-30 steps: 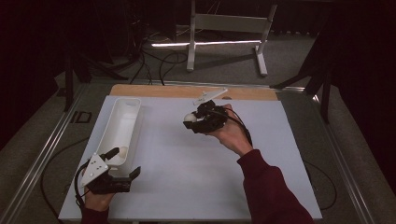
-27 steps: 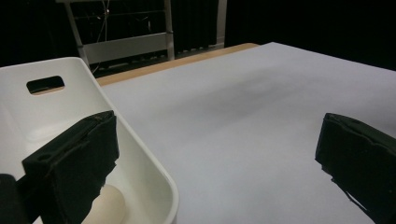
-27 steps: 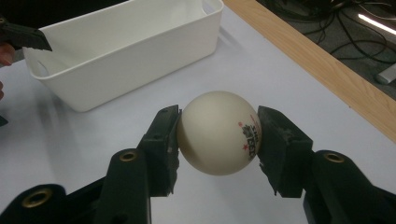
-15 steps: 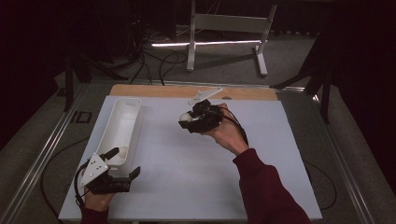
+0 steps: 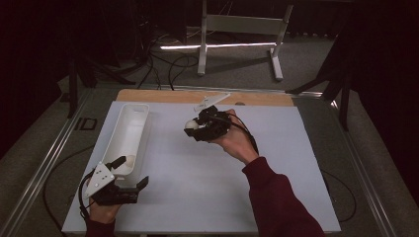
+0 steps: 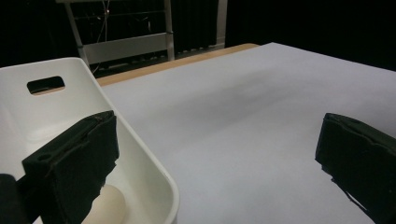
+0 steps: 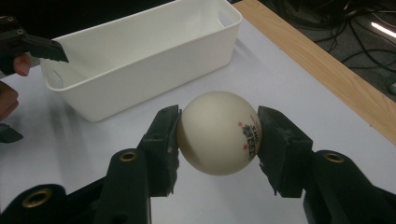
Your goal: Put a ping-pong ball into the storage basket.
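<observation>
A white ping-pong ball with a small printed logo sits pinched between the two black pads of my right gripper. In the high view that gripper hovers over the middle of the white table mat, right of a long white bin, with the ball at its tip. My left gripper stands open at the bin's near end. It straddles the bin wall, one jaw inside and one outside. A second white ball lies in the bin under the inner jaw.
The white mat covers the table, with a wooden strip along the far edge. A metal stand and cables lie on the floor beyond. The person's red sleeve crosses the near right.
My right gripper has shifted a little to the left, toward the bin, still holding the ball. The left gripper has stayed put.
</observation>
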